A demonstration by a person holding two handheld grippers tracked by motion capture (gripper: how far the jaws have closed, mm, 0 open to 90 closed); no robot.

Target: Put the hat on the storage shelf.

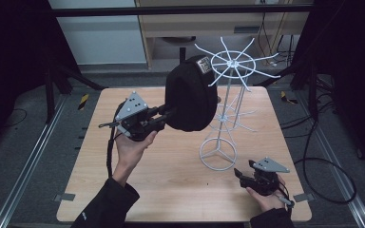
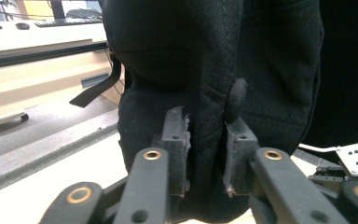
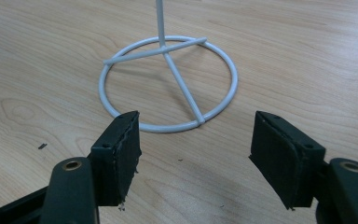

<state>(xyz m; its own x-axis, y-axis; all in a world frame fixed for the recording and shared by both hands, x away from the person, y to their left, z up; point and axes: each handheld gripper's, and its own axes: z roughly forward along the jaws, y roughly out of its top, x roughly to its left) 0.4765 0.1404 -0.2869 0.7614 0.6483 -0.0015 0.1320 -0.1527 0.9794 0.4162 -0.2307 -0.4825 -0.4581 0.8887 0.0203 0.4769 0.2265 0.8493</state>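
Note:
A black cap [image 1: 190, 95] hangs in the air over the table's middle, just left of a white wire rack [image 1: 228, 95]. My left gripper [image 1: 164, 116] is shut on the cap's lower edge; in the left gripper view its jaws pinch a fold of the black fabric [image 2: 207, 126]. The rack has a round spoked top [image 1: 233, 62], a thin pole and a ring base [image 1: 217, 153]. My right gripper [image 1: 241, 175] rests low at the front right, open and holding nothing, its jaws wide apart [image 3: 196, 154] and pointing at the ring base [image 3: 168, 84].
The wooden table [image 1: 171, 190] has bare room at the front and left. Dark curtains and black frame legs flank it. Cables [image 1: 323, 161] lie on the floor at the right, and a pale cabinet [image 1: 209, 23] stands behind.

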